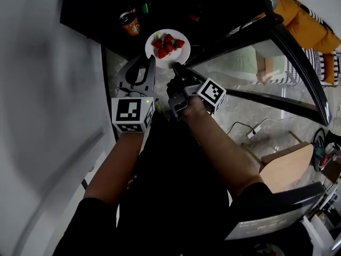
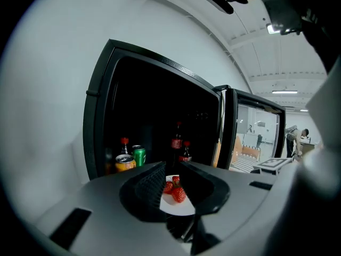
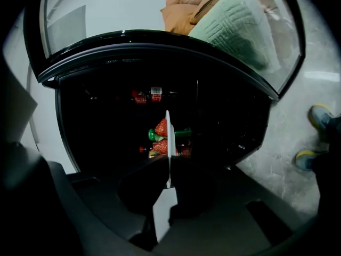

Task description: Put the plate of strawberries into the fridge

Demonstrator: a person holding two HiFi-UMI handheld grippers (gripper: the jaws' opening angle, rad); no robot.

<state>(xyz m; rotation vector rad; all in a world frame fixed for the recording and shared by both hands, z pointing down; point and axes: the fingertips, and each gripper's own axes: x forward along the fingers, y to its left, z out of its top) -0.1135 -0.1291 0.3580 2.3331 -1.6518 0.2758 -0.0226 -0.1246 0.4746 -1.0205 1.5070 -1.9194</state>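
Two grippers at open fridge (image 1: 85,4), plate (image 1: 171,61) at its mouth.
Head view: right gripper (image 1: 176,74) grips plate's near rim; strawberries (image 1: 167,44) on it. Left gripper view: left gripper (image 2: 171,170) narrowly open, plate beyond the gap. Right gripper view: jaws pinch plate edge-on.

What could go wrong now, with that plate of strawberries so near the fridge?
The right hand-held gripper pinches the plate by its rim only; a tilt might roll the loose strawberries off. Inside the fridge, the orange can and bottles stand near, so the plate could knock them.
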